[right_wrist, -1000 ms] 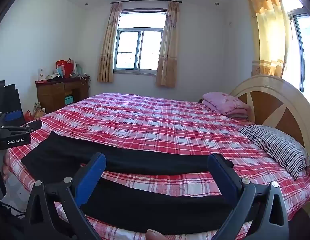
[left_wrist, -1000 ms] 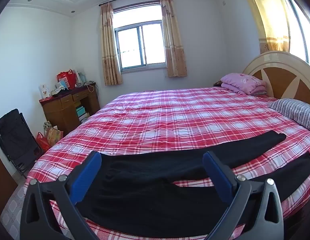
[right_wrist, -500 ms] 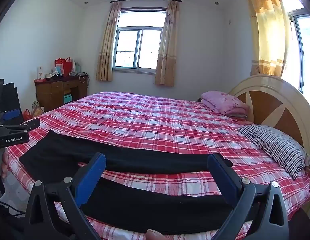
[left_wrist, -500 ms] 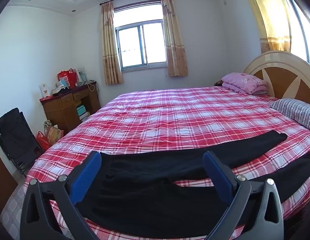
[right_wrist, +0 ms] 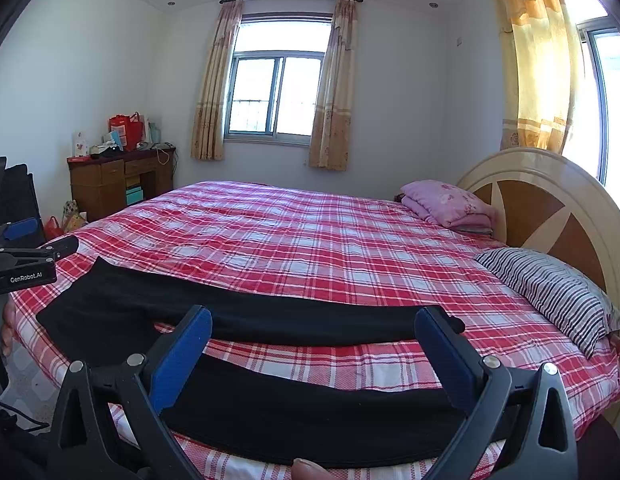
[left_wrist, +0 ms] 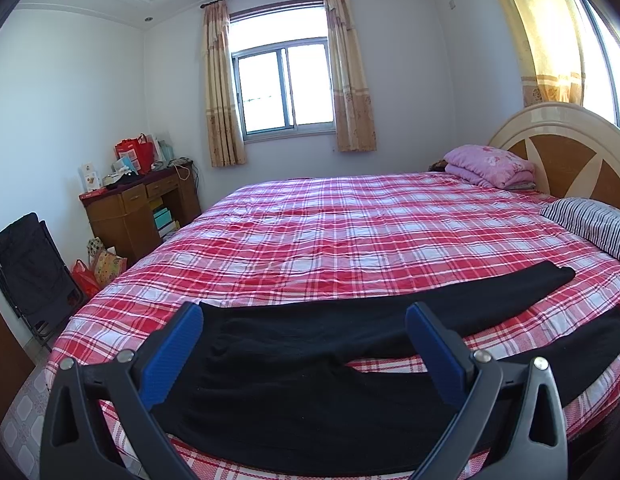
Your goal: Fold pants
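Black pants [left_wrist: 294, 392] lie flat along the near edge of a bed with a red plaid cover [left_wrist: 350, 232], waist to the left, two legs spread toward the right. In the right wrist view the pants [right_wrist: 294, 320] show both legs with a strip of plaid between them. My left gripper [left_wrist: 304, 320] is open and empty, held above the waist and seat area. My right gripper [right_wrist: 314, 324] is open and empty, held above the legs. The left gripper also shows at the left edge of the right wrist view [right_wrist: 26, 256].
A striped pillow [right_wrist: 550, 292] and a folded pink blanket [right_wrist: 446, 204] lie near the wooden headboard [right_wrist: 542, 200] on the right. A wooden desk [left_wrist: 138, 208] with bags stands at the far left wall. A black folded chair [left_wrist: 30, 272] stands beside the bed.
Both grippers have drifted only slightly; the views shift a little. The pants have not moved and both grippers stay open.
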A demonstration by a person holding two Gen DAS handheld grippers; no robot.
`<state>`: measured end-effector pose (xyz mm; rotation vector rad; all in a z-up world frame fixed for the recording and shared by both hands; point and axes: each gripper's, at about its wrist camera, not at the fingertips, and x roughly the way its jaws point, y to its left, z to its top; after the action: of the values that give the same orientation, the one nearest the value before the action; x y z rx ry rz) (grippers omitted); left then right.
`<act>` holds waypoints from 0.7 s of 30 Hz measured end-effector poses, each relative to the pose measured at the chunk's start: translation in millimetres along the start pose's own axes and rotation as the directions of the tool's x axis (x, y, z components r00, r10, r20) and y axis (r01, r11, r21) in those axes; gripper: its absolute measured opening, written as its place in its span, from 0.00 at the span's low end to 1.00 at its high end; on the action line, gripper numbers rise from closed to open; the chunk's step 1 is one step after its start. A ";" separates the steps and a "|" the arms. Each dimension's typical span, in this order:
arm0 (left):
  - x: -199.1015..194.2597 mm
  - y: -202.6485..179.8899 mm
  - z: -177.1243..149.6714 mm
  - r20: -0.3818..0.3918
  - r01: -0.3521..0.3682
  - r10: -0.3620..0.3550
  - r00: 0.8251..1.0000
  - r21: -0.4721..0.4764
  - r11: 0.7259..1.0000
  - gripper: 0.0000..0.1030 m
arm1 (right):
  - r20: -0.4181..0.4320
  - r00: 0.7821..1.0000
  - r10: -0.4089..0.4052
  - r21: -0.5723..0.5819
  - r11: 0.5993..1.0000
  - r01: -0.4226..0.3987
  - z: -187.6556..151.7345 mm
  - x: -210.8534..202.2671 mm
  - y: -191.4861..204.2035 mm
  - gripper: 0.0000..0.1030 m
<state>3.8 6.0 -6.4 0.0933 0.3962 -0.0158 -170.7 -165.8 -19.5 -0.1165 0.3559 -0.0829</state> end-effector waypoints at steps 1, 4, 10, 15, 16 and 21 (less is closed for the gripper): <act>-0.2 0.1 0.2 0.000 0.002 -0.002 1.000 0.000 1.000 1.00 | -0.001 1.000 -0.001 0.000 1.000 0.001 0.5 0.1 -0.1 0.99; 0.6 -0.5 0.0 -0.003 0.000 0.000 1.000 -0.001 1.000 1.00 | -0.001 1.000 -0.003 -0.003 1.000 0.003 0.7 0.6 0.9 0.99; 0.5 -0.5 -0.8 -0.004 -0.002 0.002 1.000 -0.003 1.000 1.00 | -0.003 1.000 -0.004 -0.002 1.000 0.004 1.2 0.6 0.7 0.99; 0.5 0.1 -1.5 -0.003 -0.004 0.004 1.000 -0.006 1.000 1.00 | -0.003 1.000 -0.005 -0.001 1.000 0.005 1.6 0.4 0.9 0.99; 0.5 0.1 -1.5 -0.003 -0.004 0.004 1.000 -0.005 1.000 1.00 | -0.003 1.000 -0.006 -0.001 1.000 0.006 1.6 0.4 0.8 0.99; 0.7 -0.2 -1.6 -0.002 -0.006 0.006 1.000 -0.004 1.000 1.00 | -0.004 1.000 -0.011 0.003 1.000 0.011 2.7 -0.1 0.9 0.99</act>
<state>3.8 5.9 -8.1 0.0907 0.3984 -0.0093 -169.8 -164.7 -17.1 -0.1153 0.3595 -0.0944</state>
